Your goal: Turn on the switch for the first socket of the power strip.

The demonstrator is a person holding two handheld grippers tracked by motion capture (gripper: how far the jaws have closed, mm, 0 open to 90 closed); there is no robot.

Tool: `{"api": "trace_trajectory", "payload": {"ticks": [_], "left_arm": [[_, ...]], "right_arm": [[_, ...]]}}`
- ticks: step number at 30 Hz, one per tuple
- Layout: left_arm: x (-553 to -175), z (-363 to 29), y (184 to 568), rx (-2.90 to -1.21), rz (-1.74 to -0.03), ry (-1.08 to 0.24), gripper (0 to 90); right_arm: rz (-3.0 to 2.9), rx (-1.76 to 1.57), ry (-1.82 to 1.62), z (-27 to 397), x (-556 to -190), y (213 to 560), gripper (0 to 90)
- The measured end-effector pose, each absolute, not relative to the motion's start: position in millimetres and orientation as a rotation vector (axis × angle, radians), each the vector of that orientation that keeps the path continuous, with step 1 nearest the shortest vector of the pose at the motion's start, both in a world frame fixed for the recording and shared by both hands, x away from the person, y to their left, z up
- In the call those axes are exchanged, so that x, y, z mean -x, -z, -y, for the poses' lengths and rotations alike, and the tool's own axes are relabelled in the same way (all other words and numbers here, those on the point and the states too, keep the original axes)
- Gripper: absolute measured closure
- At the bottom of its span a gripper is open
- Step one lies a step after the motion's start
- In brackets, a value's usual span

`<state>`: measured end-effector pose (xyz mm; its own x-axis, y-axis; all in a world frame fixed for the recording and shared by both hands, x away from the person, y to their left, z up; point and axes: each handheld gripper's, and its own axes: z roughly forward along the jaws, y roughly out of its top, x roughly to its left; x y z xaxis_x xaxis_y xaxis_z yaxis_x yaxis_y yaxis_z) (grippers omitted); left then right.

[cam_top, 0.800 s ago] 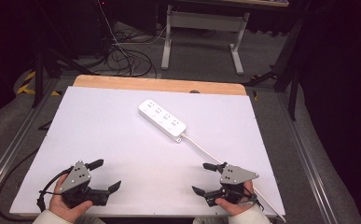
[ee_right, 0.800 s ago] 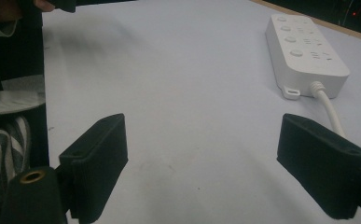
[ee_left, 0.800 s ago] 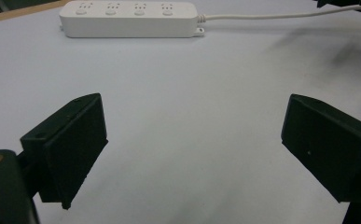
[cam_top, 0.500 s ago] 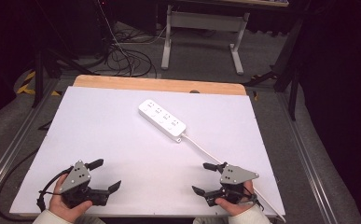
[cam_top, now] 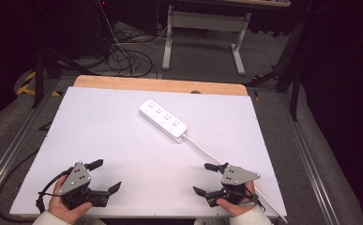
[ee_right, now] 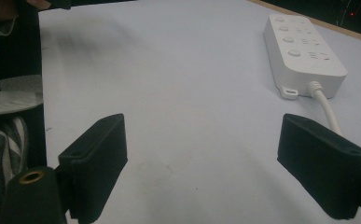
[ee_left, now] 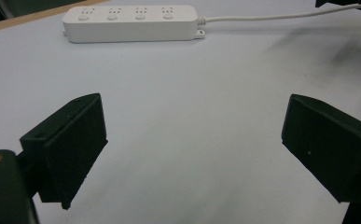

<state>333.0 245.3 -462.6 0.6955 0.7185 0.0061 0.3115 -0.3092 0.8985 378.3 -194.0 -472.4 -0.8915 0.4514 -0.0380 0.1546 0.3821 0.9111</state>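
Two sets of tongs rested at the near edge of the white desk (cam_top: pixel 123 122), the left tongs (cam_top: pixel 105 176) and the right tongs (cam_top: pixel 206 178) both with jaws spread wide and empty. A white power strip (cam_top: pixel 162 120) lay diagonally toward the far middle of the desk, well apart from both, its cord (cam_top: pixel 216 157) trailing to the near right and passing just beside the right hand (cam_top: pixel 233 204). Compared with the pictures from moments earlier, nothing had shifted: hands, strip and cord kept their places. That stillness suggested work on the strip had not yet begun, and a reach toward the far middle would likely come first.
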Motion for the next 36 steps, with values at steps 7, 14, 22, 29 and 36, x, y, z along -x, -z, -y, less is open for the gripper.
{"api": "trace_trajectory", "payload": {"ticks": [7, 14, 22, 29, 36], "left_arm": [[-333, -247, 462, -1.885, -0.807, -0.486, 7.2], [-333, -247, 461, -1.901, -0.807, -0.51, 7.2], [-332, -246, 461, -1.901, -0.808, -0.515, 7.2], [-332, -247, 461, -1.904, -0.799, -0.511, 5.6], [-332, -247, 461, -1.905, -0.8, -0.515, 5.4]], "right_arm": [[-2.368, -0.533, -1.515, 193, -378, 471, 16.5], [-2.402, -0.52, -1.474, 188, -380, 467, 16.6], [-2.41, -0.509, -1.451, 185, -383, 454, 16.9], [-2.416, -0.516, -1.451, 182, -390, 440, 16.9], [-2.415, -0.506, -1.447, 181, -394, 432, 16.9]]}}
